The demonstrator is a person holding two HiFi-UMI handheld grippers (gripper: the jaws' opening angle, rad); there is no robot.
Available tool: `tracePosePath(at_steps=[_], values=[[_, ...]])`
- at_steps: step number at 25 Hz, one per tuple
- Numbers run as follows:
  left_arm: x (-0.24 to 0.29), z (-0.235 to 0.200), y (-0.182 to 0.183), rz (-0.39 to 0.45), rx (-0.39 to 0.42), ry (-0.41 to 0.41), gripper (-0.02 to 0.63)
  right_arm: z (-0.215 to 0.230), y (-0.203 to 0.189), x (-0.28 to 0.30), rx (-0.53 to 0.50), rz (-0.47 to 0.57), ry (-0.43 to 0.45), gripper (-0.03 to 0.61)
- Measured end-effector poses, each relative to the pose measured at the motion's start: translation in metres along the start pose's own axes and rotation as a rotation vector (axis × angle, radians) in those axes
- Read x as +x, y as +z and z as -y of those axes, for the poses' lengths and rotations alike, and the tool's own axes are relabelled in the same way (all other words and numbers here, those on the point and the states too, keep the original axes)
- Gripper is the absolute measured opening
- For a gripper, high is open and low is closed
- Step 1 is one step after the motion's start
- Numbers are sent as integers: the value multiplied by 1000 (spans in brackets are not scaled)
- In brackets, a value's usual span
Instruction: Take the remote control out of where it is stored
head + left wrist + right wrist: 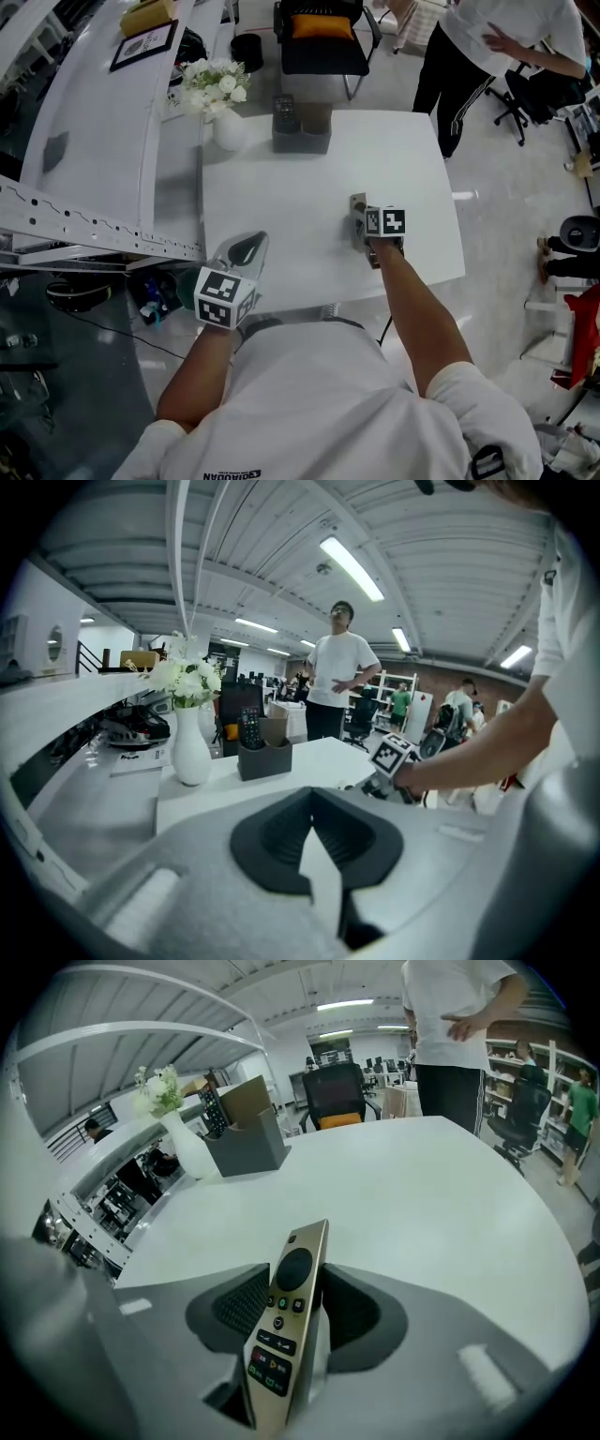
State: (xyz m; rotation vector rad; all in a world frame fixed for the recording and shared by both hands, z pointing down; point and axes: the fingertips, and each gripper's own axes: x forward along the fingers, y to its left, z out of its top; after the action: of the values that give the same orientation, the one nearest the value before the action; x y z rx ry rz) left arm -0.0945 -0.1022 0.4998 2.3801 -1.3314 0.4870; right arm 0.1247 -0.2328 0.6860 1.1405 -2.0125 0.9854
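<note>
Gold remote control (281, 1335) is clamped lengthwise in the right gripper (295, 1277); the grey holder (246, 1150) is seen well apart across the table (422, 1204). Nothing is held by the closed left gripper (314, 834).

Gold on the remote control (286, 1330): a champagne face, a black round pad up top, small red and green keys lower down. The right tongs (298, 1269) have a pale grey shell and black ribbed pads. The left tongs (314, 827) are the same grey and black. The marker cube (225, 298) shows black squares on white, and the right one has the same pattern. The tabletop (319, 197) is plain glossy white. There's a dark grey holder (302, 136), a black second remote (284, 111), a white vase (228, 131) and white flowers (214, 80) with green leaves. The chair (322, 52) is black, its cushion (322, 26) orange. The shirt (328, 403) is white.
</note>
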Motion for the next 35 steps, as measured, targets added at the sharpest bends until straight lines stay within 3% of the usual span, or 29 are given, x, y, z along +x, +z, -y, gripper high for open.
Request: tracePosePath(at_steps=[14, 19, 24, 31, 35], values=[[2, 0, 1, -1, -1, -2, 0, 1, 5, -6, -15, 22, -9, 212], [2, 1, 1, 2, 3, -5, 0, 1, 14, -20, -39, 84, -21, 212], [0, 0, 2, 16, -45, -14, 0, -23, 25, -47, -49, 172, 36, 195], [-2, 0, 8, 27, -46, -14, 0, -69, 36, -92, -94, 297, 135, 19], [-3, 0, 13, 40, -44, -15, 0, -101, 41, -118, -128, 354, 224, 6]])
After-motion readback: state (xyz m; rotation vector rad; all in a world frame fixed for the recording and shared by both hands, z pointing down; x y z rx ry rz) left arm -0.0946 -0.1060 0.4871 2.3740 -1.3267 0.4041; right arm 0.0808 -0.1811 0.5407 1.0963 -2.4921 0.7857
